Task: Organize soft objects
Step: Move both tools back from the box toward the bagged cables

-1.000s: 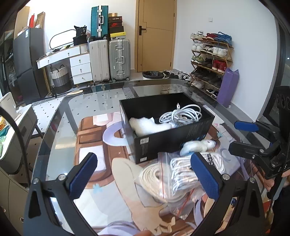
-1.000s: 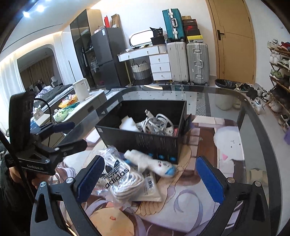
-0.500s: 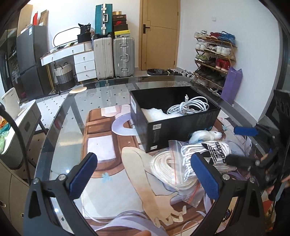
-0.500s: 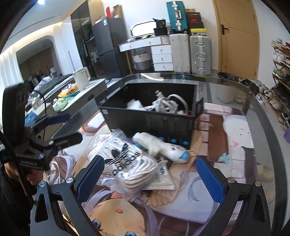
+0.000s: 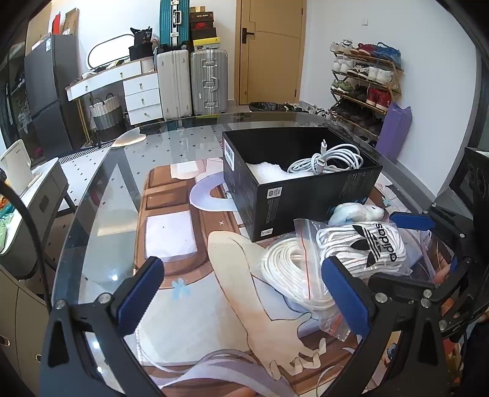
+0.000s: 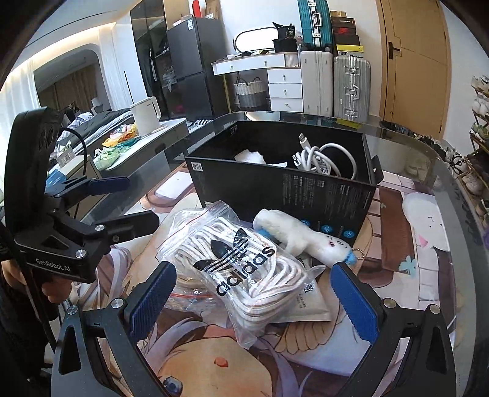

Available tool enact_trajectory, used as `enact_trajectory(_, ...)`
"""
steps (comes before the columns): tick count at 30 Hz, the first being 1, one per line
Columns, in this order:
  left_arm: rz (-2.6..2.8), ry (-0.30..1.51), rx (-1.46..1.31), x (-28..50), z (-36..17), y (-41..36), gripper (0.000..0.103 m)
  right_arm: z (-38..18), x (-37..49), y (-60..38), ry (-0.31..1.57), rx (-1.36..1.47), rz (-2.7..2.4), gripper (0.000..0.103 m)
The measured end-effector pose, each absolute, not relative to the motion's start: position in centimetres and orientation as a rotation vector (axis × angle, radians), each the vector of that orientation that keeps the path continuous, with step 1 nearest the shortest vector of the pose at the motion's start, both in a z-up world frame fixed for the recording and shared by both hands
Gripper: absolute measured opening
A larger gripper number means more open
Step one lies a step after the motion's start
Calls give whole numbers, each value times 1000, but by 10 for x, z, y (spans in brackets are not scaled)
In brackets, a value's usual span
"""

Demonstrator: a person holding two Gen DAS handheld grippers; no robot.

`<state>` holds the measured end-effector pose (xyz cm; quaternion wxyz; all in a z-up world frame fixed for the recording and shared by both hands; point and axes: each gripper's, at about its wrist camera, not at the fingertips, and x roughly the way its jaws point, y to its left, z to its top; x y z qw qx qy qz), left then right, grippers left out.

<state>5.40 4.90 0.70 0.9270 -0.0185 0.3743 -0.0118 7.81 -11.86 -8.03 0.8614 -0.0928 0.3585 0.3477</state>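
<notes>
Blue-padded right tongs (image 6: 253,297) have dropped closer, spread wide and released, now straddling the bagged laces (image 6: 241,268) at 6 o'clock of the black box (image 6: 284,189) on the worktop (image 5: 101,213). Left tongs (image 5: 241,293) hang released, empty. Grasp looks imminent.

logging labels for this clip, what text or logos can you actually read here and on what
"adidas" with the trefoil logo: on the clear zip bag of white cord, also seen in the left wrist view.
"GenRobot.AI": on the body of the left gripper.
Stickers and print on the black box: too small to read.
Boxes stacked on the suitcases: blurred, unreadable.
</notes>
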Motion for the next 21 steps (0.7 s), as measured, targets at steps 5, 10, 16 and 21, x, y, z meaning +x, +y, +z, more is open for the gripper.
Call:
enact_trajectory(5,-19,792,-28,56,2,50,103,-81,79,-118,755,-179,747,102)
enact_trajectory(10,-5,822,-15,59,-6,50,103,-83,80,-115,757,-184,749,102)
enact_trajectory(16,0,844,-17,62,-10,52,103,-81,85,-120,735,-185,733,102)
enact_trajectory(21,-7,848,-4,62,-11,49,103,-78,89,-125,716,-170,753,102)
